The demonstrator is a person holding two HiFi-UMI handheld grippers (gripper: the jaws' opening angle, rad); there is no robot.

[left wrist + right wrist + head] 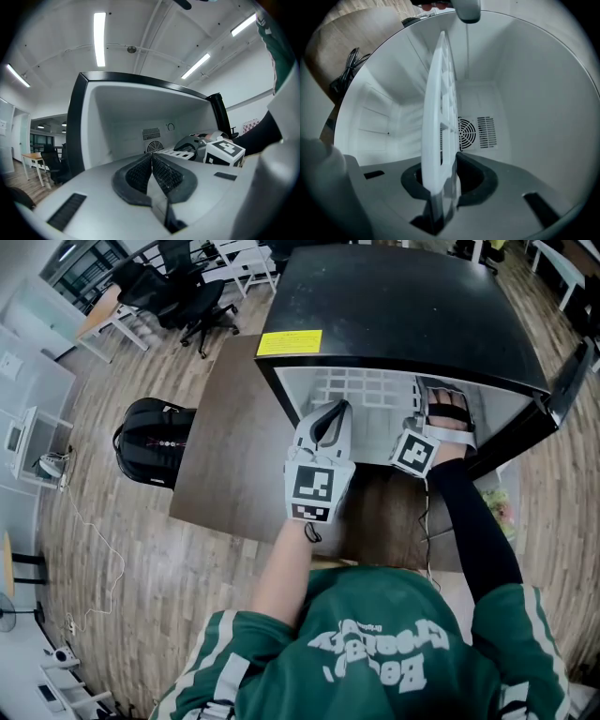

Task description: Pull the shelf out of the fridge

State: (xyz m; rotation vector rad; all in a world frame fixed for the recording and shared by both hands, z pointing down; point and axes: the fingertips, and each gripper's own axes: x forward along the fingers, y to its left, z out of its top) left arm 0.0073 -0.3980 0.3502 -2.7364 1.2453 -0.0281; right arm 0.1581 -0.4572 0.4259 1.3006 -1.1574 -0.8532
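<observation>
Grip is on the front rim. The right gripper (442,407) reaches into the open black mini fridge (403,306), and in the right gripper view its jaws are clamped on the near edge of the white plastic grid shelf (439,103), with a pad against each face. The shelf lies inside the cabinet, running back toward the round fan grille on the rear wall. From the head view its front edge sits just inside the opening, and the hold is toward the right side of that edge.

The left gripper (330,416) hovers in front of the opening, above the dark brown table (225,456). Its jaws are pressed together with nothing between them.

The shelf looks like a thin moulded lattice, so it is probably light and fairly stiff along the rim but springy across the open squares. The smooth plastic may slide between the pads if the pull is sharp.

The solid front rim seems the best place to hold, since the slim cross bars could bend or snap. With only 1 off-centre grip, the shelf may skew and bind against the side walls. A straight, level pull should suit it, and the free gripper could take the left part of the rim.
</observation>
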